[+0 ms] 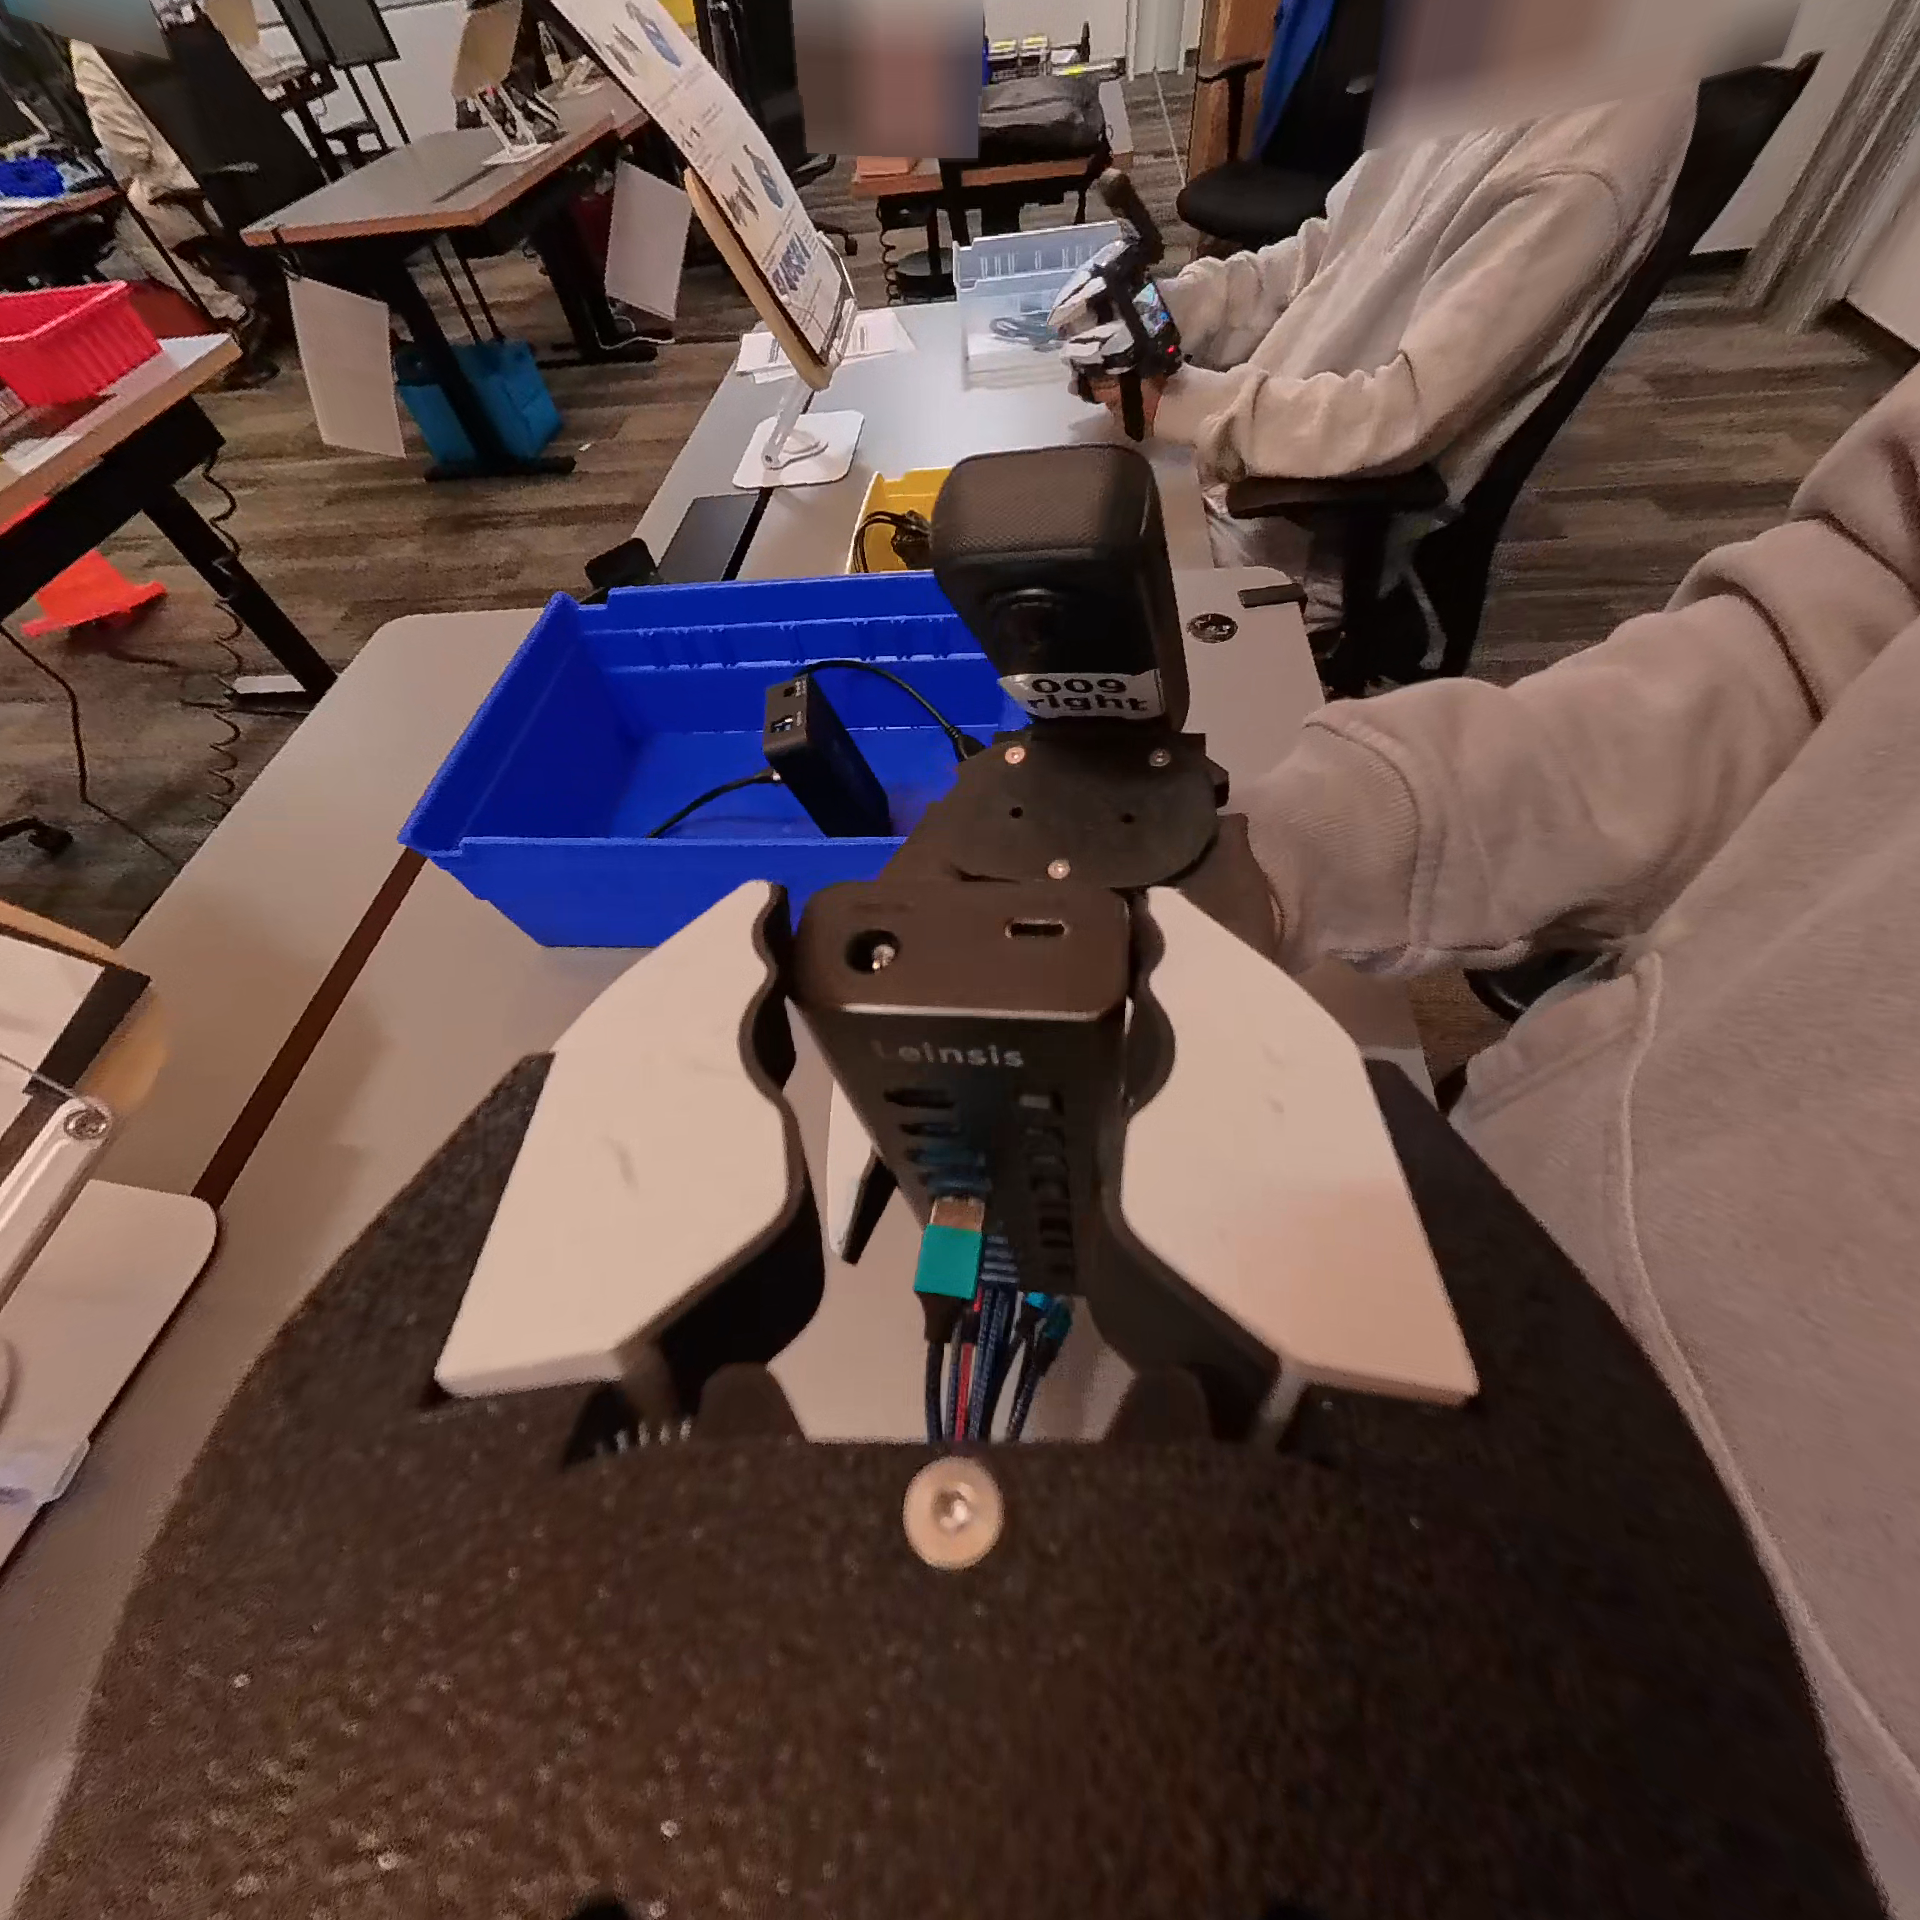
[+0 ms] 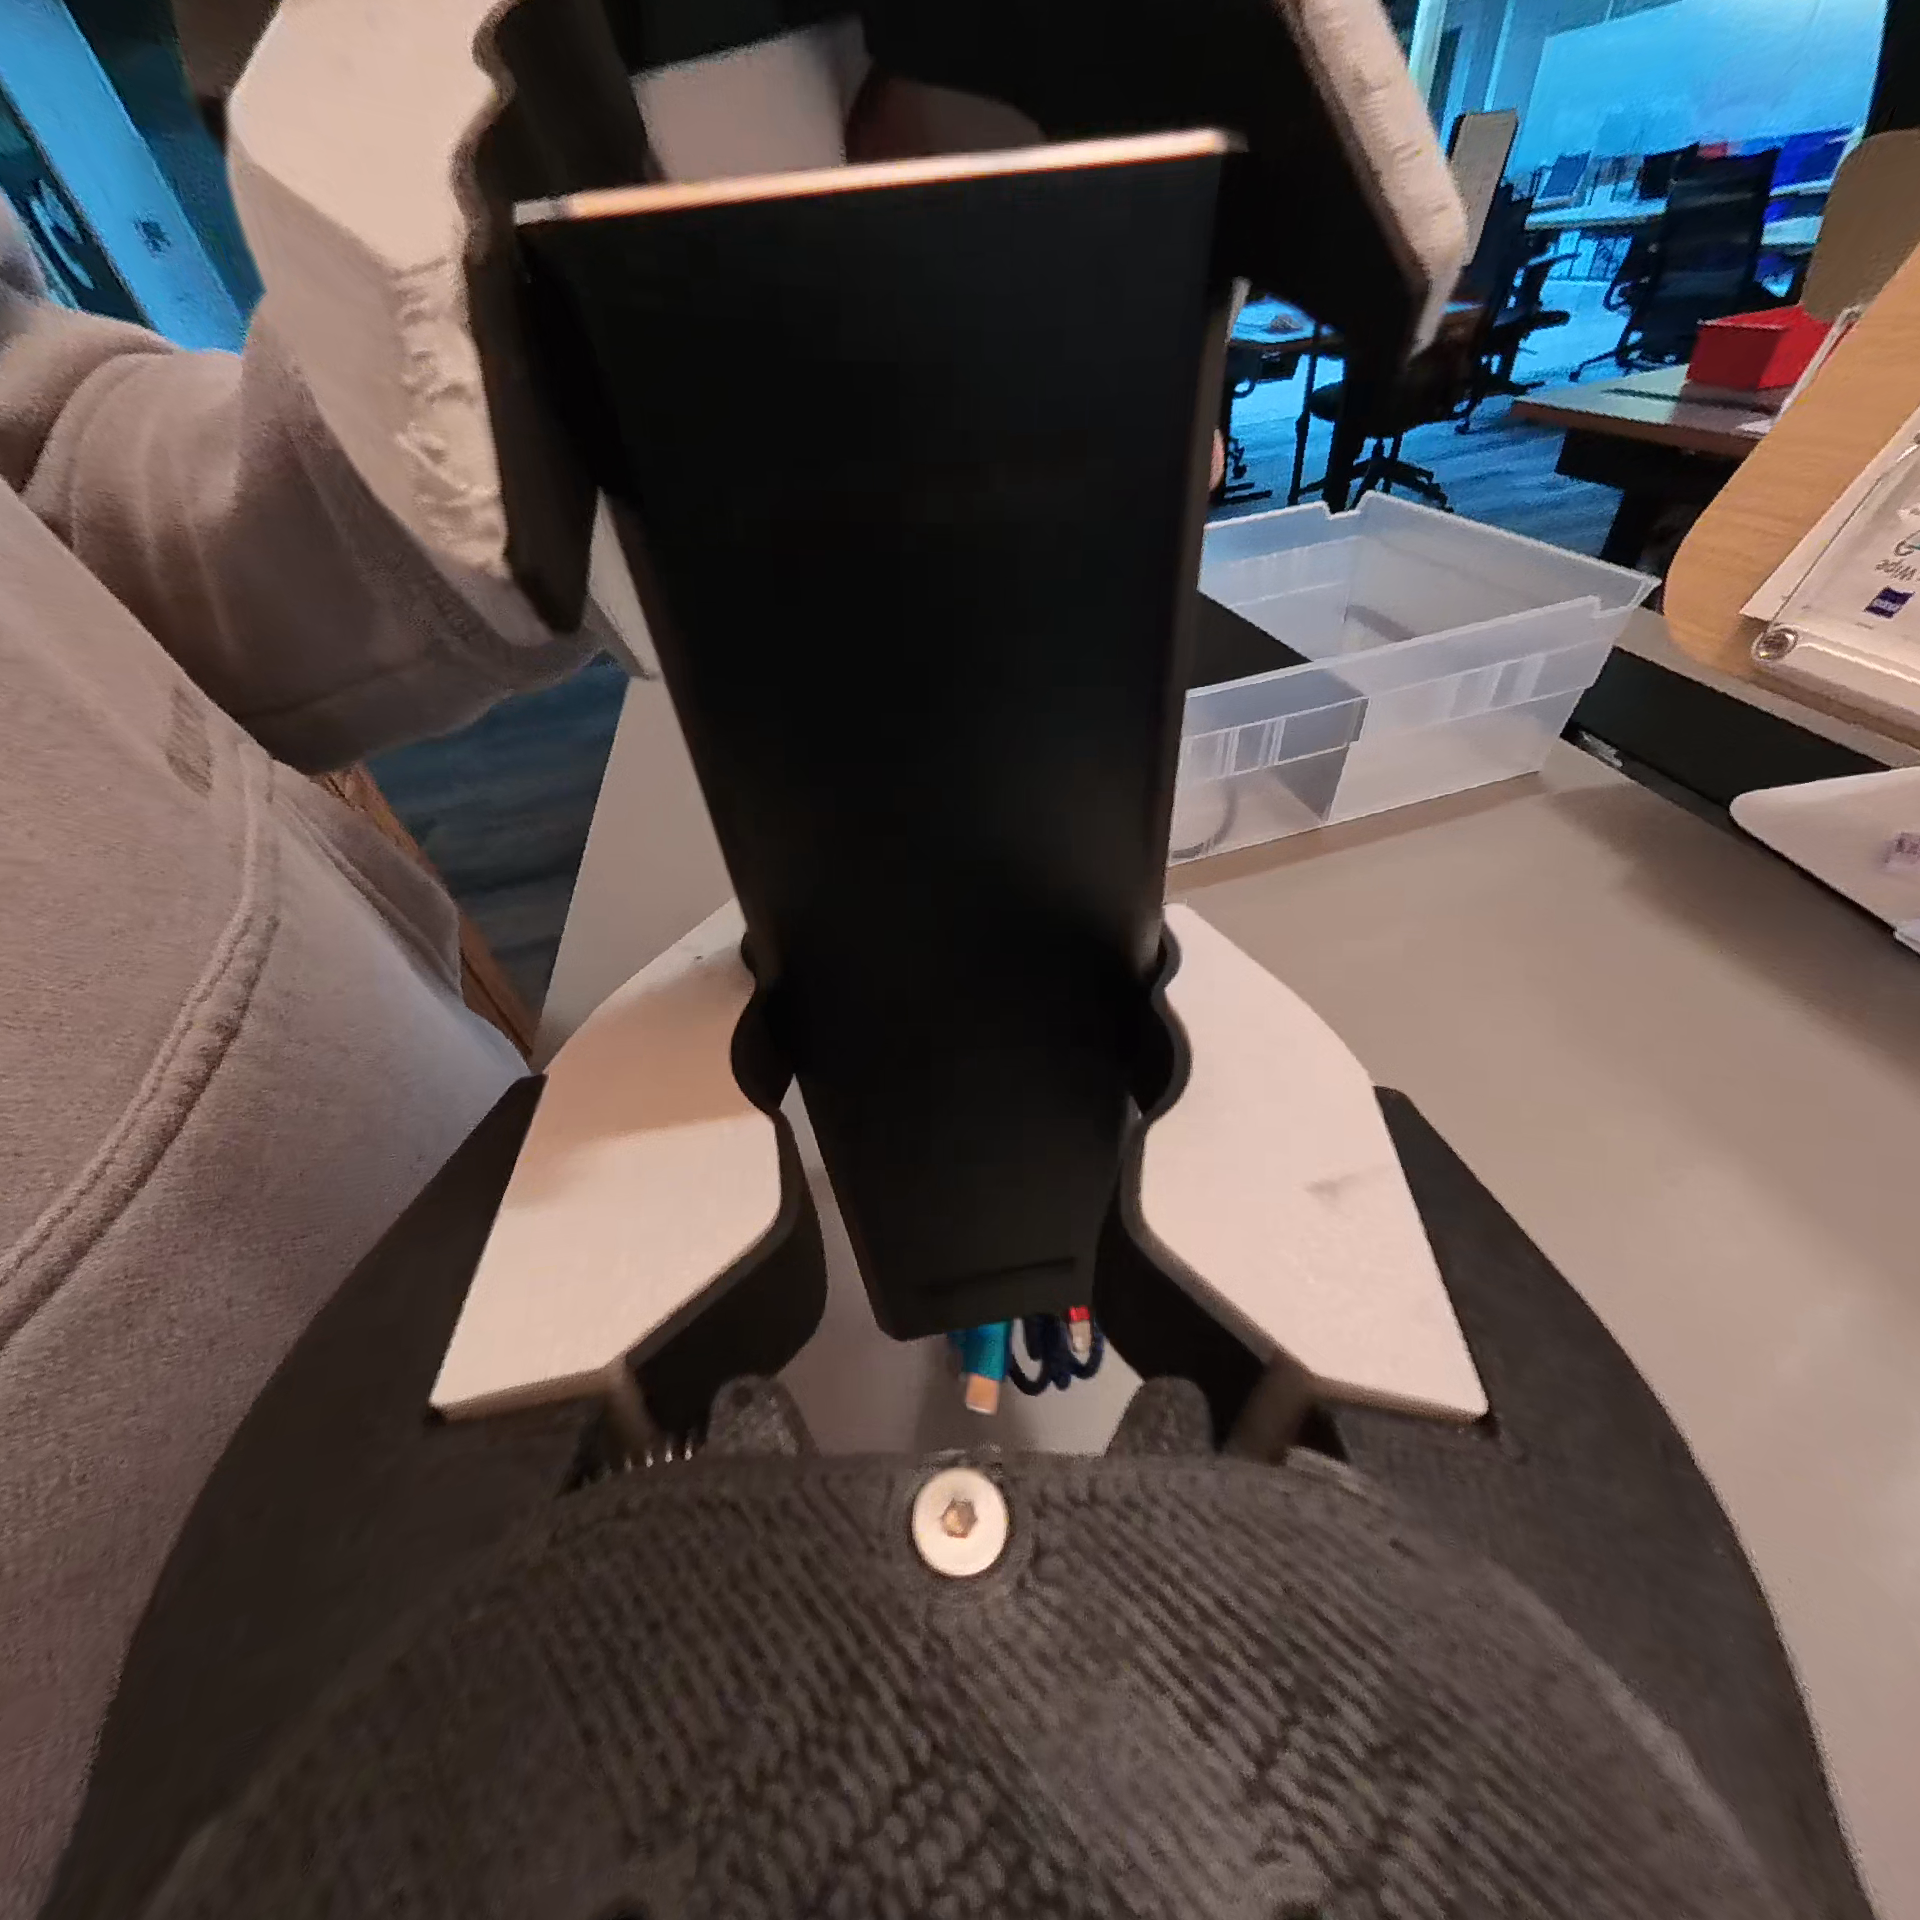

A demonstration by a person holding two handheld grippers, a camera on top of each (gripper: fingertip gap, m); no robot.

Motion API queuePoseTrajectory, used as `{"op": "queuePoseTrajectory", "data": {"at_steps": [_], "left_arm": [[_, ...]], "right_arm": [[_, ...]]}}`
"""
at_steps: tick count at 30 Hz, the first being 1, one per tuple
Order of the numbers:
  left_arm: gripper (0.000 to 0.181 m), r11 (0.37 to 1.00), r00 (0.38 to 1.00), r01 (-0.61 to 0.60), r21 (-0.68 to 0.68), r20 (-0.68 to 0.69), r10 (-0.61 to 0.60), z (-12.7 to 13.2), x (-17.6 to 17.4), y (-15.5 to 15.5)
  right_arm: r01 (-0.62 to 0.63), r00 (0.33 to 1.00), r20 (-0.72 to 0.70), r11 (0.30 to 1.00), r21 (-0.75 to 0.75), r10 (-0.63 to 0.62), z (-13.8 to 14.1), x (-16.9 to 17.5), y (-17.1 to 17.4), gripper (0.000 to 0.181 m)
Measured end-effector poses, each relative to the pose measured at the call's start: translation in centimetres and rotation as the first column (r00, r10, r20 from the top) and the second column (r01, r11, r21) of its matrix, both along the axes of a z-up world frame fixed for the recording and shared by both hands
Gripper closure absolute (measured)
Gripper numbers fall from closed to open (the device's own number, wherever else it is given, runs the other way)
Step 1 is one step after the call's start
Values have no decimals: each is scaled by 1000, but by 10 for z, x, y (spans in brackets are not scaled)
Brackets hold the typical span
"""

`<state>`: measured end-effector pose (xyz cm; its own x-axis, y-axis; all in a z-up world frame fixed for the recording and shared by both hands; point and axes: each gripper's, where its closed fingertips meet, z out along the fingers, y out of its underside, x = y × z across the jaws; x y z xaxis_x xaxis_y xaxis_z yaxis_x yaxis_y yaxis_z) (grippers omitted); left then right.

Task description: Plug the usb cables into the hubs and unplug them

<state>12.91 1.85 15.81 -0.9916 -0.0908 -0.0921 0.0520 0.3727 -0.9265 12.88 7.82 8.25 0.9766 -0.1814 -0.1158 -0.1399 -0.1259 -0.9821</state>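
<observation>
Left wrist view: left gripper (image 1: 961, 1039) and right gripper (image 2: 961, 1081) both clamp the black hub (image 1: 966, 1049).
Teal plug (image 1: 948, 1257) sits at 6 o'clock; second hub (image 1: 821, 753) in blue bin (image 1: 540, 821), 11 o'clock. Likely handover: keep one grip firm, pull plugs straight.

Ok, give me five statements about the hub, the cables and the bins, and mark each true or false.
1. Both grippers clamp the same black hub. True: the left gripper and the right gripper grip opposite ends.
2. The blue bin is empty. False: a second black hub with a black cable lies in it.
3. A teal plug sits in the held hub. True.
4. The clear bin stands on the floor. False: it stands on the table.
5. The held hub rests in the blue bin. False: it is held outside it.
</observation>
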Motion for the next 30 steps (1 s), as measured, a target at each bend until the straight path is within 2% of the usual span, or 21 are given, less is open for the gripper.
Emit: {"op": "queuePoseTrajectory", "data": {"at_steps": [3,6,9,11,13,14,17,20,22,27,30], "left_arm": [[118,1000,1000,4,-15,-23,-4,0,-2,2],[103,998,998,-23,-61,-55,20,6,0,11],[117,990,993,-68,-127,-103,55,9,7,32],[136,994,987,-84,-64,-143,74,-11,12,48],[139,996,978,-83,42,-191,90,-38,12,59],[146,994,976,-75,77,-197,89,-48,10,61],[166,993,982,-69,92,-170,84,-62,8,61],[167,994,979,-64,86,-186,79,-67,6,59],[178,997,983,-55,51,-171,63,-64,4,56],[179,995,993,-50,91,-99,59,-69,3,57],[179,996,995,-60,66,-72,64,-65,3,56]], "right_arm": [[3,1000,10,1000,19,-3,2,0,1,115],[0,1000,2,999,54,0,7,0,0,115],[12,1000,-16,996,86,-11,12,2,-6,115],[22,1000,-4,997,72,-21,11,4,-10,115],[22,1000,1,998,65,-22,12,4,-11,115],[11,1000,-5,998,67,-11,12,2,-11,115],[7,1000,-12,997,82,-6,14,3,-9,115],[-9,1000,-21,996,87,11,15,1,-7,115],[-9,1000,-23,996,88,11,15,0,-5,115],[-23,998,-51,997,79,27,12,-2,-4,116],[-29,998,-61,995,95,34,14,-3,-5,115]]}}
